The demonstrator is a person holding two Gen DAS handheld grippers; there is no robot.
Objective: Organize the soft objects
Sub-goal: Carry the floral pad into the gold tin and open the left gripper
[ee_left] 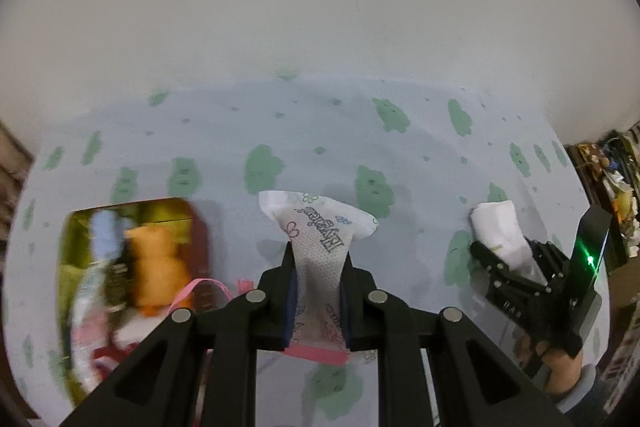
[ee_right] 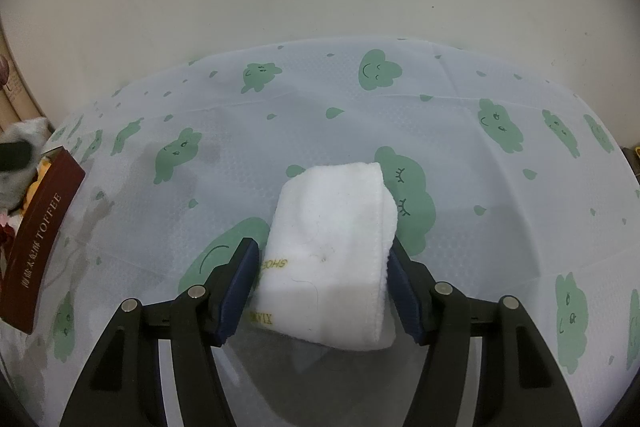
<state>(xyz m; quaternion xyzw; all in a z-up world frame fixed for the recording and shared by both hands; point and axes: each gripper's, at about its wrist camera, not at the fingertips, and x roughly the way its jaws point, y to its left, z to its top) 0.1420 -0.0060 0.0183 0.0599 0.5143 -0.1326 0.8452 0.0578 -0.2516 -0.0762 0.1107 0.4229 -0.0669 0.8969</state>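
A white printed packet [ee_left: 318, 247] with a pink edge is being pinched between the pads of the left tool [ee_left: 318, 291], its jaws drawn narrow on it, and it is being held clear above the worktop's [ee_right: 320, 115] cloud-patterned cover. A blurred box [ee_left: 132, 267] of soft items is being shown to the left below. A folded white towel [ee_right: 332, 251] is being clasped at both sides by the right tool [ee_right: 320, 283], jaws about half apart, pads touching it. The towel's far end is lying on the cover. A brown box [ee_right: 40, 243] marked TOFFEE is being seen at the left edge.
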